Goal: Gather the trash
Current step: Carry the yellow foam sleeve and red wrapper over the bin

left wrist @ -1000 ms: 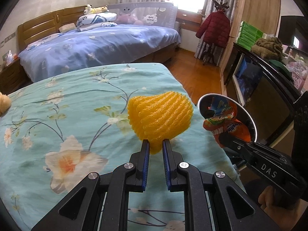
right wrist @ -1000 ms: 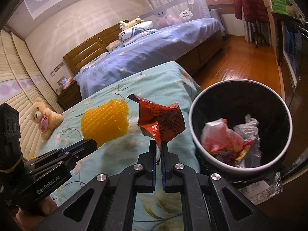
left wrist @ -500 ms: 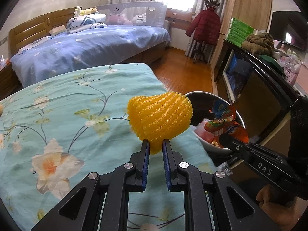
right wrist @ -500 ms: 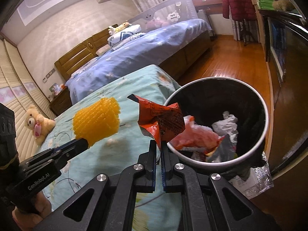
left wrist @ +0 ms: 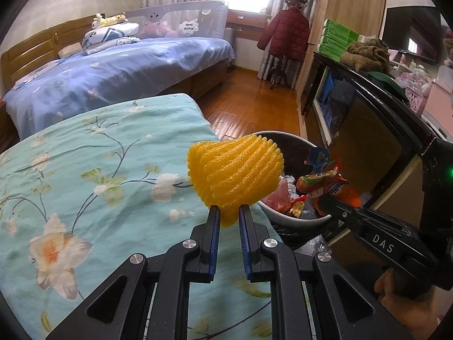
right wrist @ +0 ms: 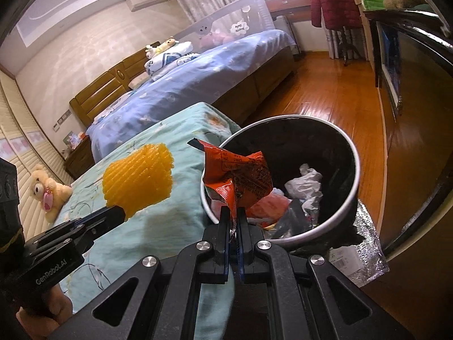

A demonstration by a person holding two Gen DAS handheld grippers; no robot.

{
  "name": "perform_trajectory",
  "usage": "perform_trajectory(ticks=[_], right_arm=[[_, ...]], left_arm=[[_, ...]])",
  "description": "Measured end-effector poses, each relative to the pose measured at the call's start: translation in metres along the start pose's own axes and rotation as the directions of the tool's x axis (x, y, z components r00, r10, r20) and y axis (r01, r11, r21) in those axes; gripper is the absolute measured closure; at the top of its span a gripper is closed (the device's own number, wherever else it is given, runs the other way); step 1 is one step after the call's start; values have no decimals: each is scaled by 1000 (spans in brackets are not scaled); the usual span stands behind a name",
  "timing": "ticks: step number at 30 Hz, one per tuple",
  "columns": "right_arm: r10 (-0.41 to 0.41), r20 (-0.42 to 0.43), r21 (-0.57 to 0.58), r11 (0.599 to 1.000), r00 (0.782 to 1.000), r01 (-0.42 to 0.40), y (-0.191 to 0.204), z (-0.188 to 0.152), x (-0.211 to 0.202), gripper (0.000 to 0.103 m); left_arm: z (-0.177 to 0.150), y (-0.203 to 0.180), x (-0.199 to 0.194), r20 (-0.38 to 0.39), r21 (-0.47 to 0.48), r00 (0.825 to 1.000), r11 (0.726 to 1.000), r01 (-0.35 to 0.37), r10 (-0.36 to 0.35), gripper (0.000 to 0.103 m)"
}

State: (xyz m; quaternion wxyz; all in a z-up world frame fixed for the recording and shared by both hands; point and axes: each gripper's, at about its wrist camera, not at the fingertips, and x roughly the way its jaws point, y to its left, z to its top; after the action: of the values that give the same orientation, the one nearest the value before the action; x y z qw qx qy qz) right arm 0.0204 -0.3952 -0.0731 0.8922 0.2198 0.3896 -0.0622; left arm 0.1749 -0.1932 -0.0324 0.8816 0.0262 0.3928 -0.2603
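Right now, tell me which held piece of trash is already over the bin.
The red snack wrapper in the right gripper; the yellow foam net hangs above the bedspread.

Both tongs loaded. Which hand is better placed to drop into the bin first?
Right. The right tongs hold the crumpled red-orange snack wrapper at the rim of the round black waste bin, while the left tongs hold the yellow foam fruit net mostly over the teal floral bedspread.

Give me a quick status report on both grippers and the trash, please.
Left gripper shut on yellow foam net. Right gripper shut on orange wrapper, at the bin rim. Nothing in the way.
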Motion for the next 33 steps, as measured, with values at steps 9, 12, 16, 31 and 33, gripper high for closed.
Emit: perform_trajectory(ticks=[9,12,16,31,33], right_arm=[[-14,1,17,1000,1000,14,-13,5,-1,99],[-18,1,22,1000,1000,18,-17,6,0,99],[-24,2,22,999,1000,24,-20,8,0,99],[-35,-8,31,999,999,36,-32,18,6,99],[-38,-9,31,999,999,38,-33,20,7,99]], left_arm=[[3,-10,10,-8,20,1000,1000,7,-7,90],[4,-15,13,-9,26,1000,1000,8,-8,90],[7,-22,17,-9,38,1000,999,11,-11,90],[18,-40,35,-19,70,1000,997,18,-17,90],[19,-41,37,-21,74,1000,997,16,-14,90]])
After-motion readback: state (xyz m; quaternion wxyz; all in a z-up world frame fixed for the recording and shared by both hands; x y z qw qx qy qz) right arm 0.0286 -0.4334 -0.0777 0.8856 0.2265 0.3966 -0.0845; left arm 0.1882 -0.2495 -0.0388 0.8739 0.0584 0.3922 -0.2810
